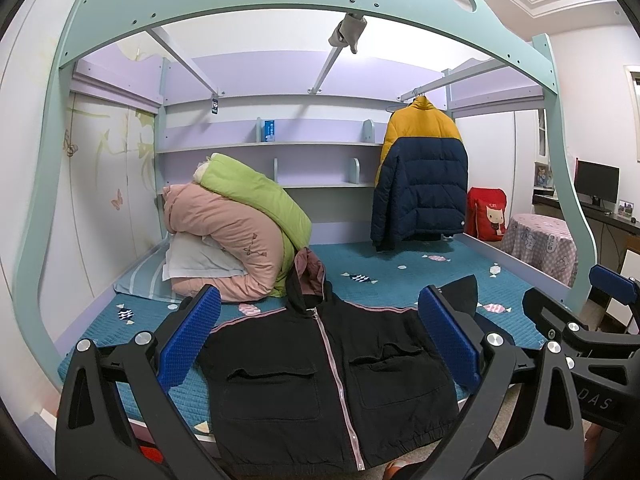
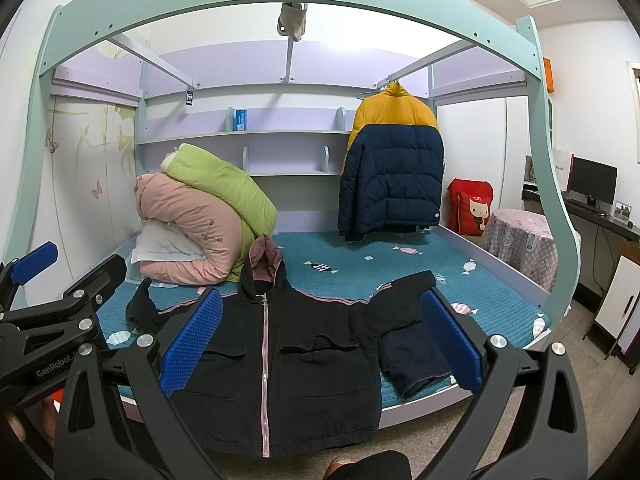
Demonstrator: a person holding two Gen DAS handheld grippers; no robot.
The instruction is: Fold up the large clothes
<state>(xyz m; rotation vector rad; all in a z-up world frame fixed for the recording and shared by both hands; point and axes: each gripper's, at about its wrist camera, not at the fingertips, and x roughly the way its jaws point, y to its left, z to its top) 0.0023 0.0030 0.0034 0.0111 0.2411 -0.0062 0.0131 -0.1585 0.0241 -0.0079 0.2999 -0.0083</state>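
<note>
A black hooded jacket (image 1: 320,380) with a pink zipper lies front-up on the teal bed cover (image 1: 400,280). Its hem hangs over the bed's front edge, and its hood points toward the quilts. The same jacket (image 2: 280,360) shows in the right wrist view with both sleeves spread out. My left gripper (image 1: 318,294) hovers open in front of it, blue pads (image 1: 188,340) wide apart and holding nothing. Just as wide, my right gripper (image 2: 322,296) is open and empty, off the fabric. A folded dark blue garment (image 2: 416,360) lies beside the jacket's right edge.
Rolled pink and green quilts (image 1: 240,224) and a pillow sit at the back left of the bed. A yellow and navy puffer jacket (image 1: 420,176) hangs from the frame at the back right. A red cushion (image 2: 472,206), a cloth-covered round table (image 2: 520,240) and a desk with a monitor (image 2: 592,184) stand at the right.
</note>
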